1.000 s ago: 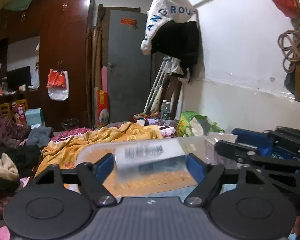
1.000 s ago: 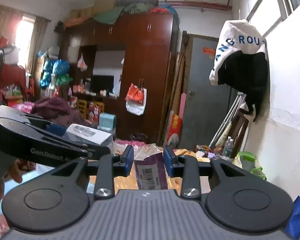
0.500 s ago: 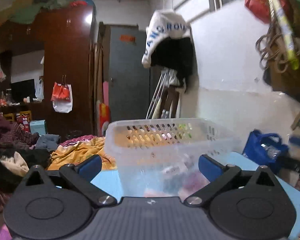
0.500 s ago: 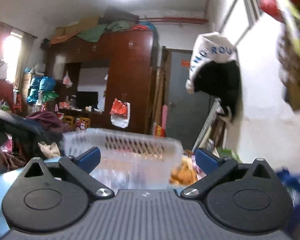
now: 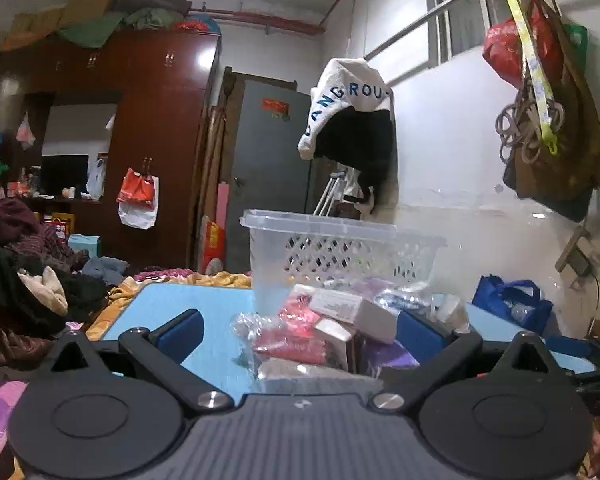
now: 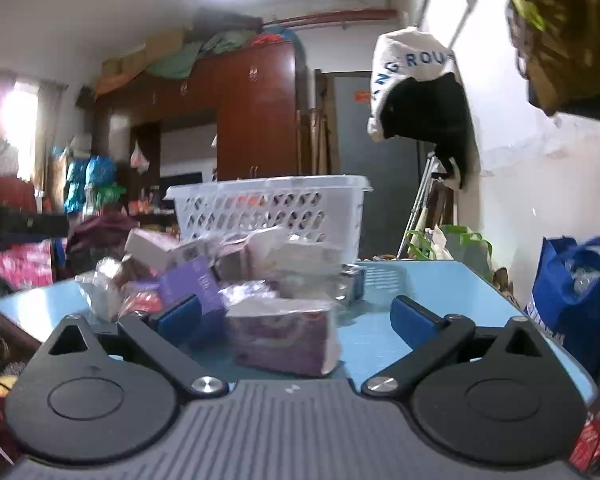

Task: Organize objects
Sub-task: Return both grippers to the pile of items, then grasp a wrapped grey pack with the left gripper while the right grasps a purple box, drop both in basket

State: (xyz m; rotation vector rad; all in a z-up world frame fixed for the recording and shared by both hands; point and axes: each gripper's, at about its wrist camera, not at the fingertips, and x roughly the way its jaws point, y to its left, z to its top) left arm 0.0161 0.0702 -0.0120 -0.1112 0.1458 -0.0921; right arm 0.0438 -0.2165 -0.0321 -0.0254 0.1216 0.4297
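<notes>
A: What sits nearest the left gripper [image 5: 300,330]?

B: Its blue pads are spread wide with nothing between them touching. Just ahead, on the light blue bench [image 5: 180,304], lies a heap of small packages [image 5: 324,332]: a white carton tilted on top, red shiny wrappers, a purple pack low at the right.

A: And the right gripper [image 6: 296,314]?

B: Also spread apart, gripping nothing. A purple-and-white wrapped pack [image 6: 284,336] lies right in front of it, between the pads but not touched. Beyond that comes the same heap [image 6: 220,264], blurred, with a purple box and white cartons.

A: Farther out?

B: The clear perforated basket [image 5: 340,248] stands upright on the bench behind the heap, ahead of both grippers. A blue bag [image 6: 576,284] stands off the bench to the right, and past everything is the dark wardrobe [image 5: 156,140].

A: What differs from a second ago?

B: Then each gripper was clamped on an item, a clear labelled box on the left and a purple packet on the right. Half a second ago both were open, with the basket close in front. Now the basket is farther off and the heap is in sight.
</notes>
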